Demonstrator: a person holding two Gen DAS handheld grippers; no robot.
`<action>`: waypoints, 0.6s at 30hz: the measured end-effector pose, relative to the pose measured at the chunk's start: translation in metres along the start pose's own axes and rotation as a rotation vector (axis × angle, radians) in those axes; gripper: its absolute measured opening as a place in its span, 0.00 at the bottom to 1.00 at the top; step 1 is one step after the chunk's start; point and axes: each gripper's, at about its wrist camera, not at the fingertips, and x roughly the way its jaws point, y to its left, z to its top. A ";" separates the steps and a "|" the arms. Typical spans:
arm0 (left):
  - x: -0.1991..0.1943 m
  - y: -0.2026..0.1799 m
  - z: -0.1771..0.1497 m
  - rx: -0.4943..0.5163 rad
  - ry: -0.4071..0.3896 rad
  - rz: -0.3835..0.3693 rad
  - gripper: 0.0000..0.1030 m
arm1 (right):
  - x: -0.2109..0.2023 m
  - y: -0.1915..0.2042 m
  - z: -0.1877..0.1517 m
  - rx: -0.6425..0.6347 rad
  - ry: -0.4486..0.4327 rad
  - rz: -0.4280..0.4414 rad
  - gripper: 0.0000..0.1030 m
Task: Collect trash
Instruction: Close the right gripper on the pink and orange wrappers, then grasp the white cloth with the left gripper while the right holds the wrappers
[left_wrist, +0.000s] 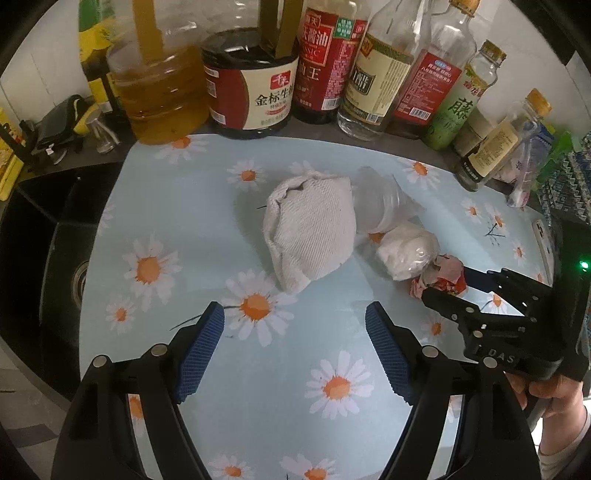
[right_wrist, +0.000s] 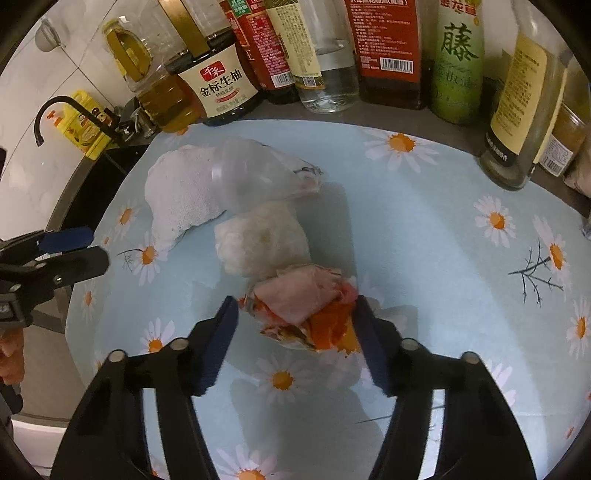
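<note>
Crumpled red-pink wrapper (right_wrist: 306, 314) lies on daisy-print mat (right_wrist: 443, 229), long axis slanting from upper left to lower right in right wrist view. Right gripper (right_wrist: 295, 332) straddles it; right pad touches, left pad just short, no firm pinch visible. Left gripper (left_wrist: 295, 332) spread wide, empty, short of white crumpled towel (left_wrist: 310, 232).

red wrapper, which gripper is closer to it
Right. The right gripper has its jaws on either side of the red wrapper; the left gripper hangs open off to the wrapper's left.
</note>
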 end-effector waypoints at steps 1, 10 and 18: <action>0.002 0.000 0.001 0.000 0.002 0.000 0.74 | -0.001 0.000 0.000 -0.002 -0.001 0.003 0.57; 0.017 -0.006 0.019 0.000 0.006 0.000 0.74 | -0.013 -0.005 -0.009 0.008 -0.020 0.028 0.54; 0.034 -0.020 0.041 0.005 0.023 0.010 0.74 | -0.020 -0.017 -0.029 0.059 -0.010 0.074 0.54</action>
